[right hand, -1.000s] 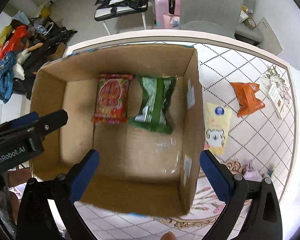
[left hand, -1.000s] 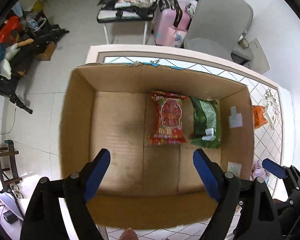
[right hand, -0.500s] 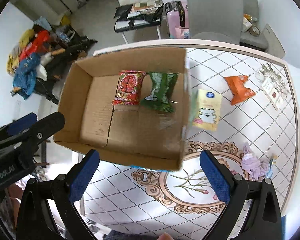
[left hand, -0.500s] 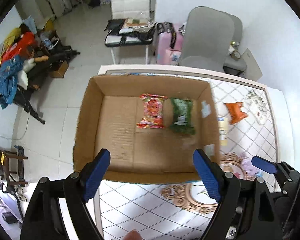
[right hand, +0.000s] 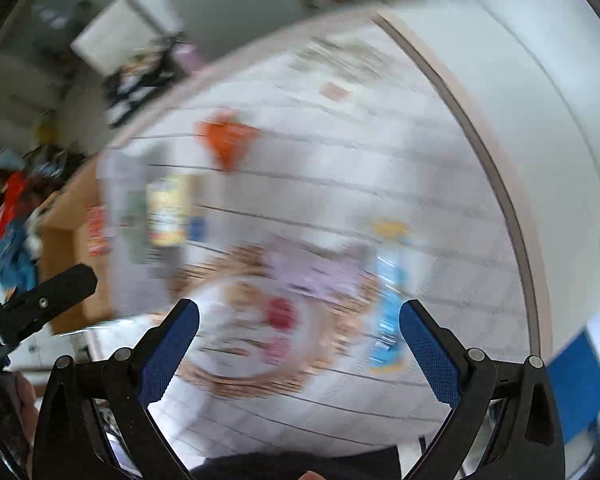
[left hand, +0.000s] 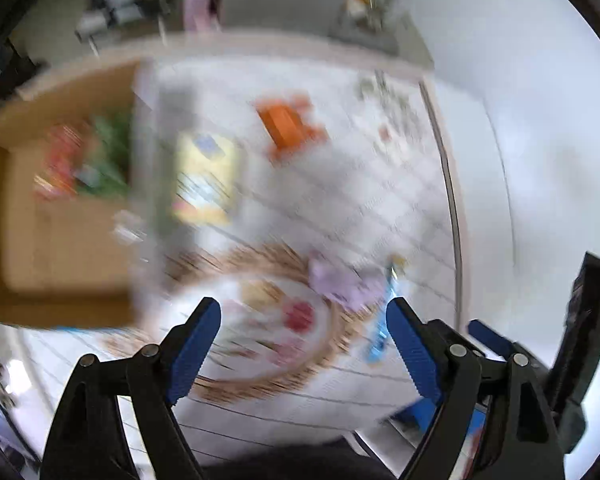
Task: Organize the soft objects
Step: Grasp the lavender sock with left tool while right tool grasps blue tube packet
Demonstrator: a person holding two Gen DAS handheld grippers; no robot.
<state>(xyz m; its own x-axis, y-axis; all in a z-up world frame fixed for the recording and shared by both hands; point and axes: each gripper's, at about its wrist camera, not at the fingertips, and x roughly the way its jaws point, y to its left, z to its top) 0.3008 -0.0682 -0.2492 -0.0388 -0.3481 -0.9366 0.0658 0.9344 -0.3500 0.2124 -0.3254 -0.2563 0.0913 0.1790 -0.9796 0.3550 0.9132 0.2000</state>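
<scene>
Both views are motion-blurred. A cardboard box (left hand: pixel 60 248) stands at the table's left and holds a red packet (left hand: pixel 58 164) and a green packet (left hand: pixel 108 156). On the table lie a yellow packet (left hand: pixel 204 178), an orange packet (left hand: pixel 288 124), a lilac soft bundle (left hand: pixel 340 280) and a blue packet (left hand: pixel 380 328). My left gripper (left hand: pixel 302 332) is open and empty above the table's round motif. My right gripper (right hand: pixel 298 340) is open and empty; ahead of it are the lilac bundle (right hand: pixel 312 272), blue packet (right hand: pixel 388 308), orange packet (right hand: pixel 228 140) and yellow packet (right hand: pixel 168 212).
The white tiled table (left hand: pixel 340 200) has a raised rim along its right side (right hand: pixel 500 184). A grey chair (right hand: pixel 228 4) and a cluttered floor lie beyond the far edge. Small flat items (left hand: pixel 384 104) lie at the far right of the table.
Both grippers have swung quickly right, away from above the box, towards the table's right half. The box has slid to the left of both views. Both grippers stay open.
</scene>
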